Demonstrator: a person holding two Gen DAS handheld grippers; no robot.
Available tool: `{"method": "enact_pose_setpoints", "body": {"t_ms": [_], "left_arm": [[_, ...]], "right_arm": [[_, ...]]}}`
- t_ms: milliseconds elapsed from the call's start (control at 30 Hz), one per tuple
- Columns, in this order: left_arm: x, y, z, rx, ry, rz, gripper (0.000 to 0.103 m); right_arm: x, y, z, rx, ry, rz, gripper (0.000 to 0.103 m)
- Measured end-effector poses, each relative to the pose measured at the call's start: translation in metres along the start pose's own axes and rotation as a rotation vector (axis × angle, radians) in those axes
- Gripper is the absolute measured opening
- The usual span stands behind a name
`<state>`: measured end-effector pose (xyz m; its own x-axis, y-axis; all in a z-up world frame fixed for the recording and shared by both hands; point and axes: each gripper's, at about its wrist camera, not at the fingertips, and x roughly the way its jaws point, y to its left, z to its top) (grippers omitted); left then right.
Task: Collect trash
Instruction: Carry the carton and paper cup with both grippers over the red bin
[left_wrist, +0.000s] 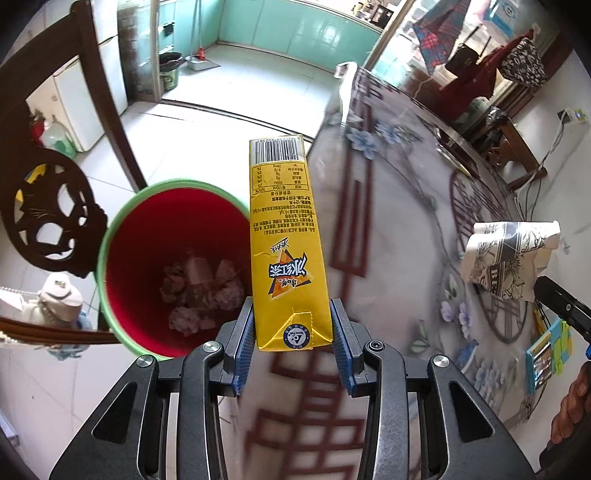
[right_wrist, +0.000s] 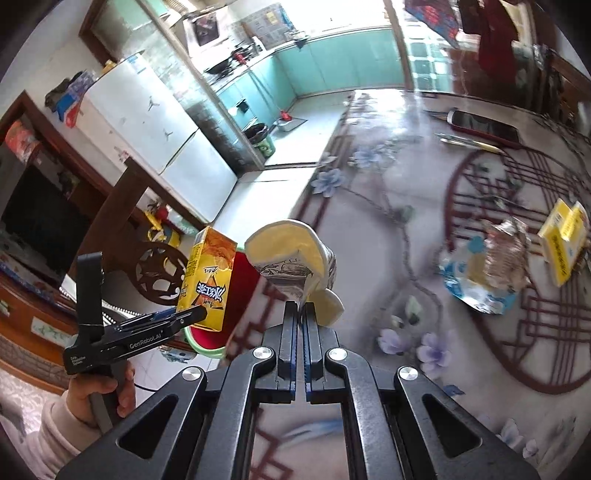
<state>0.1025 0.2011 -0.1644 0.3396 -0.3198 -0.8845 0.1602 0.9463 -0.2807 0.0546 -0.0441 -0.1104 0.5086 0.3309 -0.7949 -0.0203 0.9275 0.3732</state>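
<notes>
Here, the left gripper (left_wrist: 293, 332) is squeezing a yellow drink box (left_wrist: 286, 240) with its blue fingers (left_wrist: 245, 332), one on each side of the box's bottom end. The box is sticking straight out from the fingers, and its far end is hanging by the rim of a red bin (left_wrist: 122, 266) with a green edge. The bin is sitting on the floor beside the desk (left_wrist: 399, 221), and crumpled trash (left_wrist: 199, 291) is lying at its bottom.

The right gripper (right_wrist: 300, 314) is pinching a squashed paper cup (right_wrist: 291, 254). Its fingers (right_wrist: 290, 332) are pressed almost together on a thin bit of the cup's wall, and the cup is hanging in the air over the desk's edge, near the box and the bin.

Farther out on the flowery desk, a shiny blue wrapper (right_wrist: 480, 273) and a small yellow box (right_wrist: 563, 243) are lying close together. A phone (right_wrist: 484, 127) and a pen (right_wrist: 469, 142) are resting near the far side. A hand (right_wrist: 99, 391) in a pale sleeve is holding the left gripper's handle. A dark wooden chair (left_wrist: 55, 221) is standing by the bin.
</notes>
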Motion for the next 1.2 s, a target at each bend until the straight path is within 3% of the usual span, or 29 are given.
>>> {"method": "enact_pose_setpoints", "body": {"t_ms": [300,433,500,567,633,867,1067,1200], "left_arm": [[0.0,0.042,0.002,-0.064,-0.004,0.036,0.036],[0.006,0.057,0.001,-0.094,0.018,0.043,0.036],[0.007,0.061,0.001,-0.105,0.018,0.041,0.036],[0.006,0.063,0.001,-0.112,0.017,0.037,0.036],[0.006,0.065,0.001,-0.113,0.018,0.035,0.037],[0.003,0.073,-0.001,-0.138,0.015,0.023,0.037],[0.003,0.077,-0.005,-0.15,0.021,0.03,0.036],[0.006,0.083,-0.005,-0.159,0.024,0.051,0.036]], "right_arm": [[0.031,0.048,0.011,-0.076,0.023,0.033,0.002],[0.048,0.048,0.015,-0.049,0.042,0.046,0.004],[0.06,0.048,0.018,-0.04,0.054,0.04,0.019],[0.073,0.052,0.023,-0.085,0.059,0.0,0.051],[0.095,0.06,0.03,-0.174,0.08,-0.049,0.06],[0.166,0.067,0.035,-0.262,0.249,-0.108,0.06],[0.184,0.06,0.037,-0.224,0.268,-0.093,0.053],[0.169,0.065,0.039,-0.225,0.232,-0.073,0.053]]}}
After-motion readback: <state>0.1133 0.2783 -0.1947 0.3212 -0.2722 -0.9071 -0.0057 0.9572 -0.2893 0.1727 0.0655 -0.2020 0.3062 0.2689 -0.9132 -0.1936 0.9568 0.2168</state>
